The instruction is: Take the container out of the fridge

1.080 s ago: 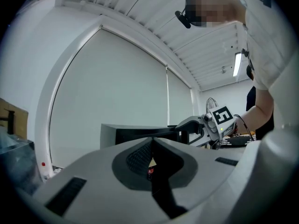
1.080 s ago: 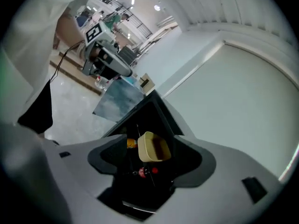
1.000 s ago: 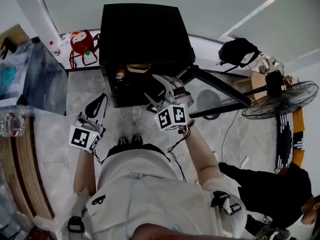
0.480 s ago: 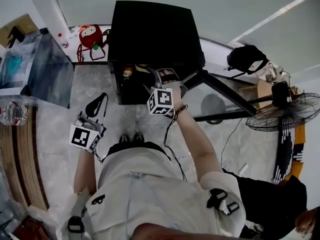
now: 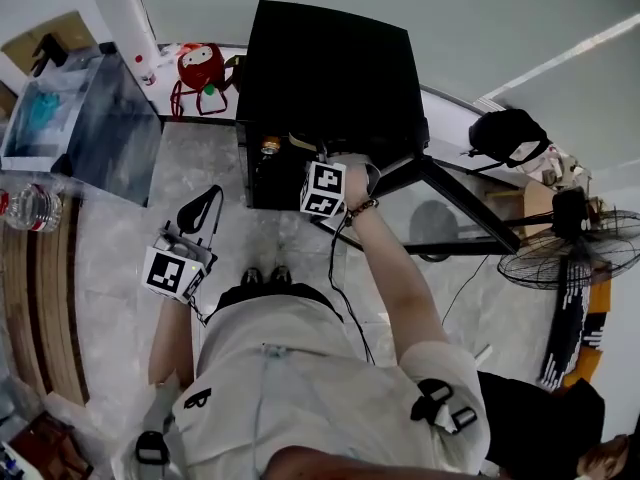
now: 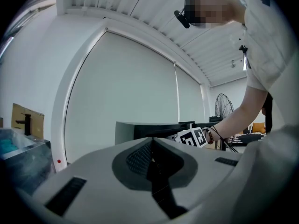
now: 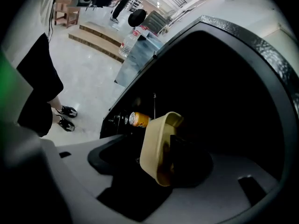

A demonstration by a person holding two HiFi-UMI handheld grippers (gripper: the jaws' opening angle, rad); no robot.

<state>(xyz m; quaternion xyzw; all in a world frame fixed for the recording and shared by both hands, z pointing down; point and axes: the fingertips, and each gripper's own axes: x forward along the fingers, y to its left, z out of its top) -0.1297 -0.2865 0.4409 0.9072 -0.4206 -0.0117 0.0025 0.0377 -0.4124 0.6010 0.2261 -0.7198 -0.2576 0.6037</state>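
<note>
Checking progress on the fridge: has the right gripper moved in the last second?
Yes. The right gripper has moved forward, from over the floor into the open front of the fridge, onto the container.

The fridge (image 5: 320, 78) is black outside and dark within. The container (image 7: 159, 129) is pale yellow; the can (image 7: 139, 120) is orange with a silver end. The left hand-held gripper (image 6: 152, 143) and the right hand-held gripper (image 7: 158, 149) have light grey jaws with black pads, and each marker cube (image 5: 323, 188) is white with black square patterns. The floor (image 5: 120, 238) is marbled grey. The toy (image 5: 203, 68) is red. The shoes (image 7: 67, 118) are black with white soles.
</note>
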